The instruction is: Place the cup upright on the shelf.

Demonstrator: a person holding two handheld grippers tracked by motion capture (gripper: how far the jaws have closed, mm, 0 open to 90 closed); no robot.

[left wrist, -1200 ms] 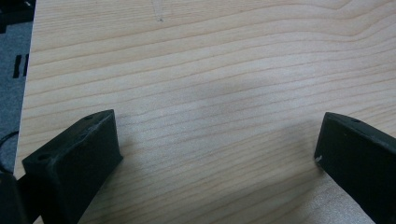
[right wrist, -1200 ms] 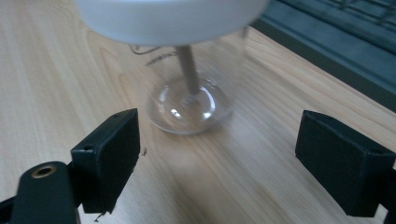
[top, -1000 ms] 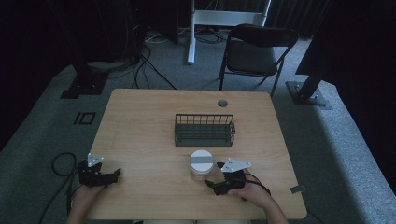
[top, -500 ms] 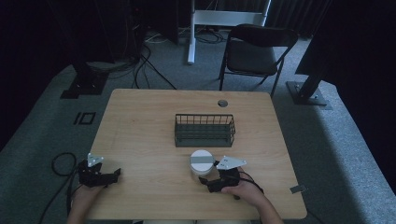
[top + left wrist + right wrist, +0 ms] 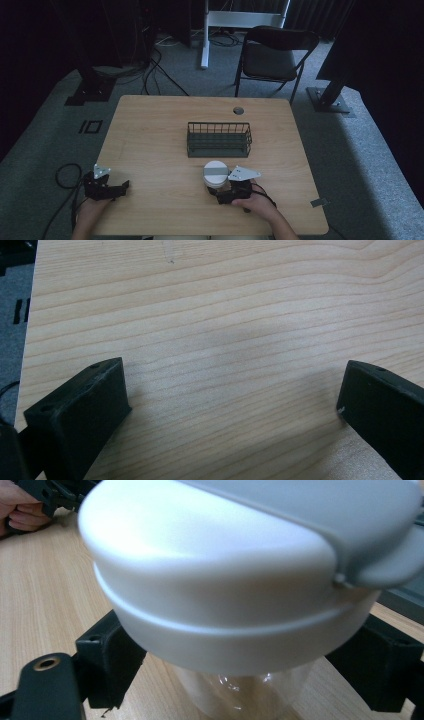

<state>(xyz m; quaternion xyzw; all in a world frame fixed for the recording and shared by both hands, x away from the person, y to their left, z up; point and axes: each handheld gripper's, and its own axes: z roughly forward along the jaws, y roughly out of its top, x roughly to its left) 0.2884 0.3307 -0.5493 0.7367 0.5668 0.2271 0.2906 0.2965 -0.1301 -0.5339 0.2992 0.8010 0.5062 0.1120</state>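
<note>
Two jaws of your right gripper (image 5: pixel 220 192) are straddling the clear jar (image 5: pixel 240 690) under its white lid (image 5: pixel 215 171), spread and not yet clenched; it is standing at 6 o'clock of the wire basket (image 5: pixel 219 139). Next, you will probably be squeezing squarely. Since the earlier frame you have been closing in; your left gripper (image 5: pixel 121 186) is staying released over bare surface (image 5: pixel 225 315).

Container (image 5: pixel 216 173): clear-walled jar with a broad white lid crossed by a grey band, standing upright on the wooden table (image 5: pixel 150 130), near its front edge and just in front of the wire basket (image 5: pixel 219 139).
</note>
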